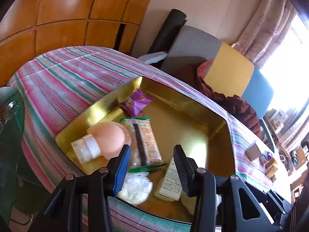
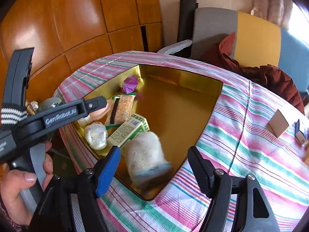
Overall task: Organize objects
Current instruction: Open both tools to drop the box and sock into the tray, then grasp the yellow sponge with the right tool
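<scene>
A gold tin box (image 1: pixel 218 135) (image 2: pixel 208 100) sits on the striped tablecloth. In it lie a purple snack packet (image 1: pixel 136 101) (image 2: pixel 130 84), a cracker bar (image 1: pixel 145 141) (image 2: pixel 121 108), a peach bottle with a white cap (image 1: pixel 106 141), a clear bag of white bits (image 1: pixel 136 188) (image 2: pixel 96 135) and a green carton (image 1: pixel 171 183) (image 2: pixel 128 130). A blurred white fuzzy roll (image 2: pixel 145 157) lies in the box's near corner, between my right gripper's fingers. My right gripper (image 2: pixel 154 158) is open. My left gripper (image 1: pixel 152 162) is open over the box and empty.
The striped tablecloth (image 2: pixel 241 145) covers the table. A small cardboard box (image 2: pixel 277 123) (image 1: pixel 253 151) and other small items stand at the right. Wooden cabinets (image 2: pixel 87 19) are behind. A chair with dark red cloth (image 2: pixel 270 73) stands past the table's far edge.
</scene>
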Available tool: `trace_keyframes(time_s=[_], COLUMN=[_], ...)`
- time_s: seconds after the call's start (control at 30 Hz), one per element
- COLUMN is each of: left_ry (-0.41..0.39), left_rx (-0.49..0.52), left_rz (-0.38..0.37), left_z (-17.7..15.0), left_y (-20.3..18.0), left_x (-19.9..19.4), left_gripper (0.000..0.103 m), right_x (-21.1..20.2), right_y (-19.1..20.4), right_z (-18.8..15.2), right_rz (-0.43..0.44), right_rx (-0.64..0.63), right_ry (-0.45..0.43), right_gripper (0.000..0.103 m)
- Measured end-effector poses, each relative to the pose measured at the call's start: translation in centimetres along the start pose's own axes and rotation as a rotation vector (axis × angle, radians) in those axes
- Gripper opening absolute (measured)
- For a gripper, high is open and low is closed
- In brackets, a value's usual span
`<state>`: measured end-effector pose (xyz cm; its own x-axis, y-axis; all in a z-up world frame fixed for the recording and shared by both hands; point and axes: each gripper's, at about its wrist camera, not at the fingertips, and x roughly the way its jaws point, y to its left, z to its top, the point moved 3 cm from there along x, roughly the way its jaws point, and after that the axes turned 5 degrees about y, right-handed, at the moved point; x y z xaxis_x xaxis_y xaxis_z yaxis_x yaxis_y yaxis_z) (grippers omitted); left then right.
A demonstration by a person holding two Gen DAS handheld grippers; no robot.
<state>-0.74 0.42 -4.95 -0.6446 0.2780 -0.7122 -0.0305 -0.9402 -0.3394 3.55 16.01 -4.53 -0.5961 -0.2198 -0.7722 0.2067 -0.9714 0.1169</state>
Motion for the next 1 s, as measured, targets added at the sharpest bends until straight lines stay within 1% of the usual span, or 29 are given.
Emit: trace_keyframes(time_s=[0.13, 0.2, 0.3, 0.43, 0.57, 0.63, 0.7, 0.8, 0.9, 0.93, 1.0], left_ry=[0.007, 0.007, 0.011, 0.006, -0.001, -0.006, -0.011, 0.007, 0.048, 0.063, 0.077], left_rx=[0.037, 0.069, 0.138, 0.235, 0.339, 0.393, 0.439, 0.481, 0.507, 0.518, 0.533], left_rz=[-0.08, -0.106, -0.137, -0.184, -0.25, -0.276, -0.297, -0.326, -0.34, -0.34, -0.338], left_z=[-0.3, -0.6, -1.1, -2.1, -3.6, -4.3, -5.2, -6.3, -7.3, -7.7, -8.2], left_y=[-1.2, -2.1, -3.8, -6.1, -8.7, -10.0, -11.2, -12.7, -13.7, -14.1, -14.6], left_x=[-0.1, -0.2, -0.3, -0.9, -1.8, -2.3, -2.8, -3.1, -3.0, -2.9, -2.8], left_gripper=[0.046, 0.046, 0.046, 0.046, 0.046, 0.046, 0.046, 0.046, 0.046, 0.046, 0.046], right_x=[-0.4, -0.5, -0.5, -0.6, -0.8, -1.2, -1.8, -3.1, -4.4, -4.8, -5.4], right_y=[-1.4, -2.3, -4.3, -7.4, -10.9, -13.3, -16.2, -22.0, -28.5, -30.6, -34.3], right_z=[0.0, -0.1, -0.6, -1.8, -3.4, -4.0, -4.3, -4.1, -3.7, -3.7, -3.9], right_rz=[-0.014, -0.028, -0.046, -0.043, -0.092, -0.146, -0.219, -0.351, -0.483, -0.51, -0.536], right_rx=[0.051, 0.084, 0.147, 0.249, 0.315, 0.344, 0.379, 0.471, 0.6, 0.654, 0.774], right_ry=[-0.01, -0.008, 0.007, 0.022, 0.047, 0.049, 0.042, 0.032, 0.04, 0.043, 0.046], right_gripper=[0.074, 0.074, 0.075, 0.077, 0.077, 0.077, 0.077, 0.077, 0.078, 0.079, 0.081])
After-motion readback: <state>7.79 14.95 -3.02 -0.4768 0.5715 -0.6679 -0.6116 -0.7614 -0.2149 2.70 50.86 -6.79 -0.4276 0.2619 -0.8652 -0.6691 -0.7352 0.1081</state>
